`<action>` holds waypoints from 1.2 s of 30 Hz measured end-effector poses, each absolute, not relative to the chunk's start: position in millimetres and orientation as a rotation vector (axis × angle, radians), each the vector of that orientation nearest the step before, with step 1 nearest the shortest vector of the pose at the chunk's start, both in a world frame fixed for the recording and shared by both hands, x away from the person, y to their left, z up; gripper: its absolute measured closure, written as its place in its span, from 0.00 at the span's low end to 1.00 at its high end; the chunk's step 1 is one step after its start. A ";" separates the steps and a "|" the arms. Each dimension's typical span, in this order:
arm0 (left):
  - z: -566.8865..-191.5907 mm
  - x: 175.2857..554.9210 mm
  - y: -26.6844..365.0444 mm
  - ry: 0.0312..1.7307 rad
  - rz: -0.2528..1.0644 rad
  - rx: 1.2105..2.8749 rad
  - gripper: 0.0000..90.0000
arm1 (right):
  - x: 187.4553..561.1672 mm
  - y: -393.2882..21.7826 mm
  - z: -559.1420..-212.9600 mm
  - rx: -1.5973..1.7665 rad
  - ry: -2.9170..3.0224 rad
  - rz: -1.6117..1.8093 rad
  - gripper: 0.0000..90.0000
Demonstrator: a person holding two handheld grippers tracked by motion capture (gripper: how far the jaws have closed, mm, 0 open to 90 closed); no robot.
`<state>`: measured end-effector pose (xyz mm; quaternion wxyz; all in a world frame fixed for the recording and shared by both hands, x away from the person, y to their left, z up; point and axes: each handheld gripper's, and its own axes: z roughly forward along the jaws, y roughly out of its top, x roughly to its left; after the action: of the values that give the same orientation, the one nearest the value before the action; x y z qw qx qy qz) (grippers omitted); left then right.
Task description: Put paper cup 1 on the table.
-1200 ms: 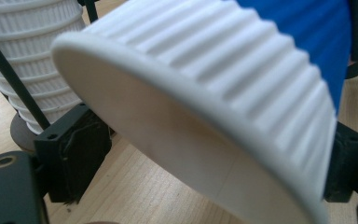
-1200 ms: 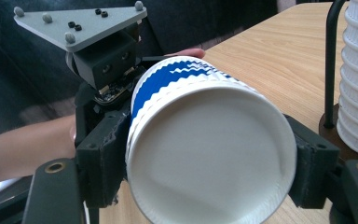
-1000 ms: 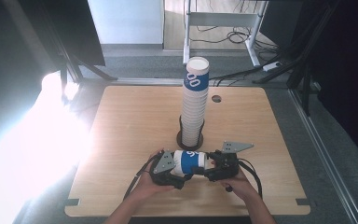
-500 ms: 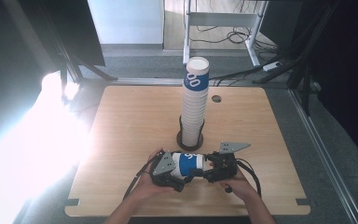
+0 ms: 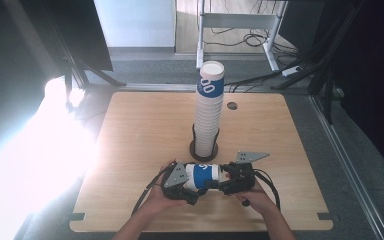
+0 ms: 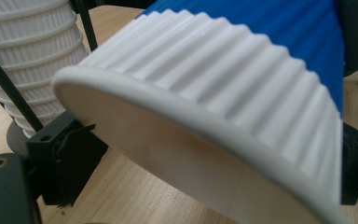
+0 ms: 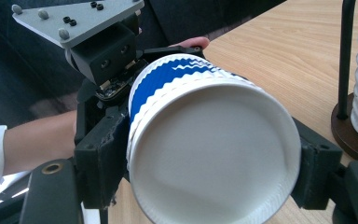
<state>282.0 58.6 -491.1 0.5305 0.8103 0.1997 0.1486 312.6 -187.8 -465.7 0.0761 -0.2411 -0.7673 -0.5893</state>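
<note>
Separating nested cups: the right tool [image 7: 214, 158] clamped the base of a blue-and-white cup [image 5: 206, 175] held sideways above the counter [image 5: 130, 150]; the left tool [image 5: 182, 181], jaws just narrowing, bracketed its rim. Next, pulling apart seemed required.

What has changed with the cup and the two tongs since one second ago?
Little. The left tongs have just been opening then closing a bit at the rim of the cup; the right tongs opened slightly yet grip its base. Both hands, the cup and the cup stack stayed in place.
</note>
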 end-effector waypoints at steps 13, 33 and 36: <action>-490.8 276.9 56.8 0.453 0.435 1.948 0.04 | 311.7 -185.6 -466.0 -0.708 -2.322 -1.737 0.30; -489.3 275.2 59.8 0.448 0.396 1.926 0.06 | 314.8 -188.7 -466.3 -0.716 -2.270 -1.716 0.30; -490.0 276.8 61.2 0.468 0.380 1.925 0.07 | 316.6 -192.2 -465.9 -0.733 -2.256 -1.738 0.30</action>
<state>276.8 61.2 -490.0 0.5328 0.8075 0.1965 0.1594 316.6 -192.2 -465.9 0.1003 -0.2481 -0.7633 -0.5880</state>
